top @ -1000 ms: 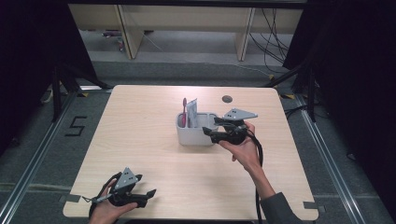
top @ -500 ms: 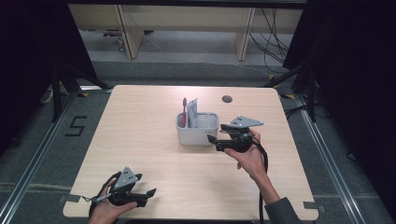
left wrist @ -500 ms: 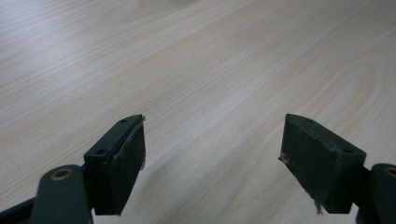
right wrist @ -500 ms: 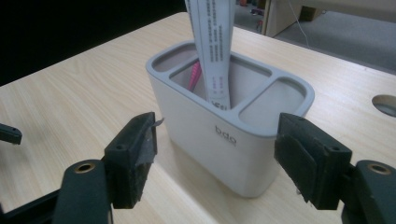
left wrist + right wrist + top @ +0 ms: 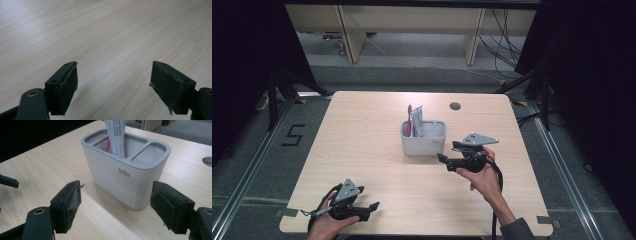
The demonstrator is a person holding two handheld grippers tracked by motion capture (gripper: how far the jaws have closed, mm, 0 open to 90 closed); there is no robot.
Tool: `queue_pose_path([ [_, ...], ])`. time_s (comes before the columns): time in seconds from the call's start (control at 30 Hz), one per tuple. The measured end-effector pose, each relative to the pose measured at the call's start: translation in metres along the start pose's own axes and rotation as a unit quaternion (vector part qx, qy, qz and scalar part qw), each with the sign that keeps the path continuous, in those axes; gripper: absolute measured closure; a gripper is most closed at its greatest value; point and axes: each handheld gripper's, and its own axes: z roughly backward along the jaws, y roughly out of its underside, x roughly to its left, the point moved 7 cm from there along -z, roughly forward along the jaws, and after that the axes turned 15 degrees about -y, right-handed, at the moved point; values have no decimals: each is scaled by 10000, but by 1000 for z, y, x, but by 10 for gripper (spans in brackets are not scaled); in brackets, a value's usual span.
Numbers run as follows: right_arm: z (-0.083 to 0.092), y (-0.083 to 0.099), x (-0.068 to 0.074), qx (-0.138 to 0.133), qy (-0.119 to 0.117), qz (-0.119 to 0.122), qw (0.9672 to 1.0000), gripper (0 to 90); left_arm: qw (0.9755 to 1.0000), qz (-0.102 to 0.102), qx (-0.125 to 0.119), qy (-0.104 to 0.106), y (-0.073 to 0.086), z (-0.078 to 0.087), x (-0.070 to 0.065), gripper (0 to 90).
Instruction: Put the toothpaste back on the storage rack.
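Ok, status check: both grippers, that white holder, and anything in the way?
Both grippers open: left gripper near table edge, right gripper beside holder, nothing between its jaws. White holder upright, tube and pink toothbrush inside. Nothing between them.

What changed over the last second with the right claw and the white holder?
The right claw drew back from the white holder toward the person and sank a little. Its jaws have just been opening, and nothing is between them now. The holder, with the tube and pink toothbrush standing in it, stayed put, as did the open left claw near the table edge.
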Motion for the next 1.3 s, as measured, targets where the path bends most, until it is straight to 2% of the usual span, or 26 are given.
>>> queue_pose_path([
  [0.07,1,3,2,41,-34,-75,10000,253,10000,-3,-12,1,0,0,0,216],
  [0.1,1,3,2,10,16,-2,10000,252,10000,-8,4,-10,0,0,0,216],
  [0.2,0,6,8,-14,-88,-230,9997,252,10000,-15,15,-10,0,0,0,216],
  [0.27,1,9,8,59,-120,-106,9999,252,10000,-6,9,-26,0,0,0,216],
  [0.3,0,10,7,53,-43,-41,10000,252,10000,-9,14,-13,0,0,0,216],
  [0.33,1,13,8,141,-28,-48,9999,252,10000,-11,10,-19,0,0,0,216],
  [0.37,0,15,11,132,-65,-161,9998,252,10000,-14,11,-20,0,0,0,216],
  [0.57,-1,24,12,248,-57,-27,9997,248,10000,-9,15,-24,1,1,0,217],
  [0.6,-2,26,15,262,-141,-174,9994,248,10000,-18,2,-25,1,1,1,216],
  [0.67,-3,28,16,245,-156,-170,9994,247,9999,113,-55,-30,0,1,-1,216],
  [0.73,-2,29,14,279,-110,-52,9995,247,10000,57,-24,-42,1,2,-1,216],
  [0.77,-3,31,18,262,-201,-246,9992,247,10000,-22,5,-42,2,3,0,217],
  [0.8,-3,32,16,265,-146,-118,9995,247,10000,22,-29,-36,1,2,-1,217],
  [0.83,-3,33,17,334,-189,-143,9992,246,10000,-34,-9,-37,2,3,0,216],
  [0.87,-3,35,20,314,-157,-297,9989,247,10000,-11,-12,-37,1,3,-1,217],
  [0.9,-2,37,19,389,-168,-120,9990,246,10000,12,-36,-40,1,3,-2,217],
  [0.93,-1,38,21,373,-115,-235,9990,246,10000,-60,-70,-39,1,3,-1,216],
  [1.0,-1,40,21,380,-167,-118,9991,244,10000,-58,-47,-25,0,4,-1,217],
  [1.03,0,41,25,348,-178,-343,9986,243,10000,-64,-37,-37,0,4,-1,216],
  [1.07,2,43,23,387,-149,-180,9990,241,10000,-53,-47,-39,0,4,-1,216],
  [1.1,2,44,25,348,-174,-239,9990,241,10000,-16,-75,-26,0,3,-2,216],
  [1.17,4,47,25,350,-184,-270,9989,238,9998,-158,-83,-71,1,2,0,217],
  [1.2,6,50,27,377,-131,-341,9986,237,9999,-86,-34,-48,1,3,-2,216],
  [1.23,7,50,24,362,-91,-141,9992,235,10000,-57,-42,-24,1,3,-3,217],
  [1.27,7,53,25,412,-166,-190,9988,231,9999,-124,-18,-23,2,4,-2,216],
  [1.3,9,55,24,431,-69,-208,9988,229,9999,-92,-39,-49,1,4,-2,217],
])
